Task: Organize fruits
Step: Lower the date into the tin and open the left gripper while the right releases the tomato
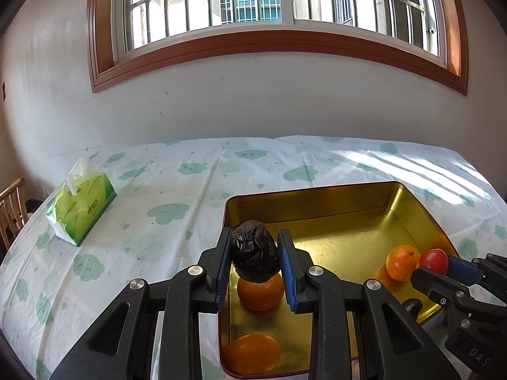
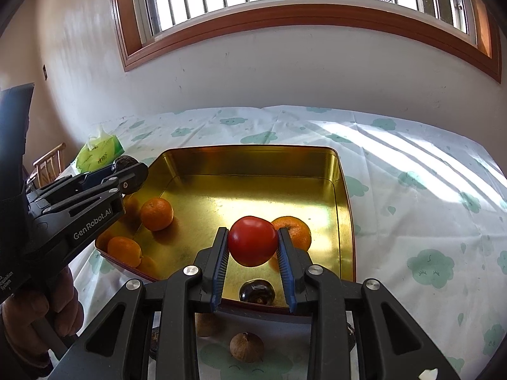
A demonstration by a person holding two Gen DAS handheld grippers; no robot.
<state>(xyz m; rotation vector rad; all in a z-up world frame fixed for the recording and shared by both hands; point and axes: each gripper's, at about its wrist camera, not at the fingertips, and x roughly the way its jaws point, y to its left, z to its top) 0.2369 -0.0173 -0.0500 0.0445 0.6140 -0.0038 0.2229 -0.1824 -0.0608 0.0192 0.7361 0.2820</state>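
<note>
Holding a wrinkled dark fruit [image 1: 254, 255] tight, the left tool [image 1: 254, 261] hangs over the near-left edge of the shiny golden tin [image 1: 317, 202], above a round orange [image 1: 260, 291]; the far half is free.

The right tool [image 2: 253, 242] clamps a smooth red tomato [image 2: 252, 240] above the tin's [image 2: 253, 161] near-right part; a brown bulb [image 2: 246, 346] lies on the table [image 2: 412, 164].

Both grippers are black, speckled plastic frames with triangular cut-outs and round silver screws at the joints. The left gripper [image 1: 255, 259] and the right gripper [image 2: 253, 248] each carry ribbed blue pads [image 1: 221, 272] on the inner faces of their fingers. White lettering reading "GenRobot.AI" marks the left gripper's side, above a dark handle.
</note>
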